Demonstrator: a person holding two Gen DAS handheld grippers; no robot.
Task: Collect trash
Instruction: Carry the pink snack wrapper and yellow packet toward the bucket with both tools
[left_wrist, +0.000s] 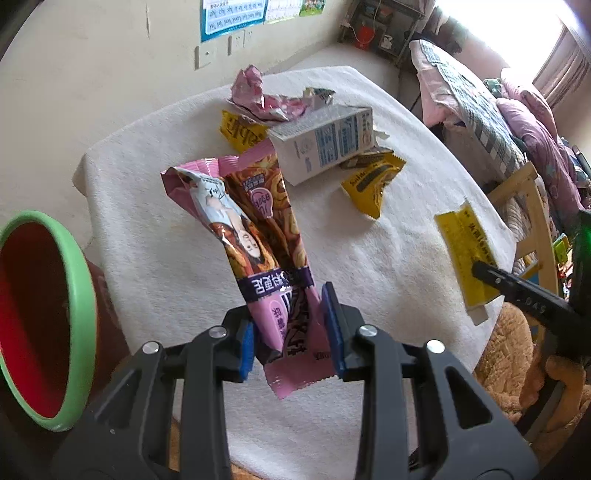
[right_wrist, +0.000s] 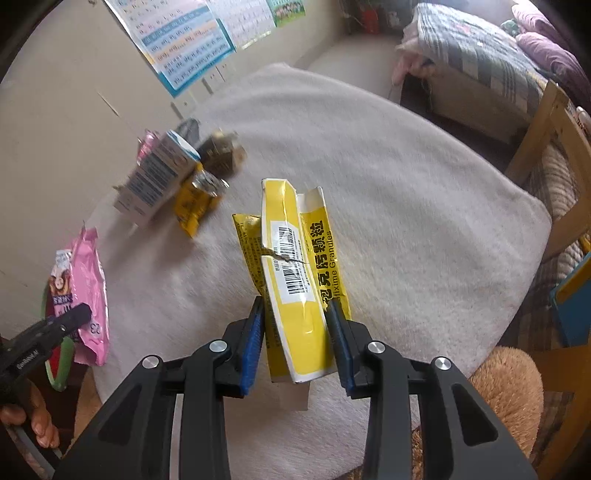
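my left jaws (left_wrist: 291, 328) are clamped on the lower end of a pink snack wrapper (left_wrist: 258, 236), which hangs lifted clear of the tabletop (left_wrist: 166, 236). my right jaws (right_wrist: 297, 339) are pressed on a torn yellow medicine box (right_wrist: 295, 266), flattened, with a barcode label and the word "granules" on its side; its far end looks raised off the cloth, though i cannot tell for certain.

the tabletop is covered by a fuzzy white cloth that drapes over its edges. toward the far side lies the rest of the trash: a white and blue carton (left_wrist: 325, 144) on its side, a crumpled pink wrapper (left_wrist: 266, 99) behind it, and yellow sachets (left_wrist: 373, 181) beside and partly under the carton. just off the left edge of the tabletop sits a bin with a green rim and red inside (left_wrist: 40, 317), its mouth tilted toward me.

behind the tabletop stands a cream wall (left_wrist: 92, 85) with posters (right_wrist: 184, 40) and sockets. to the right is a bed (right_wrist: 476, 55) piled with checked and purple bedding, a wooden frame (right_wrist: 546, 122) beside it, and a tan fluffy cushion (right_wrist: 509, 387) near the tabletop's near right corner. bright daylight comes in at the upper right. fingers (right_wrist: 40, 424) of the hand holding the left tool show at the lower left of the right view.
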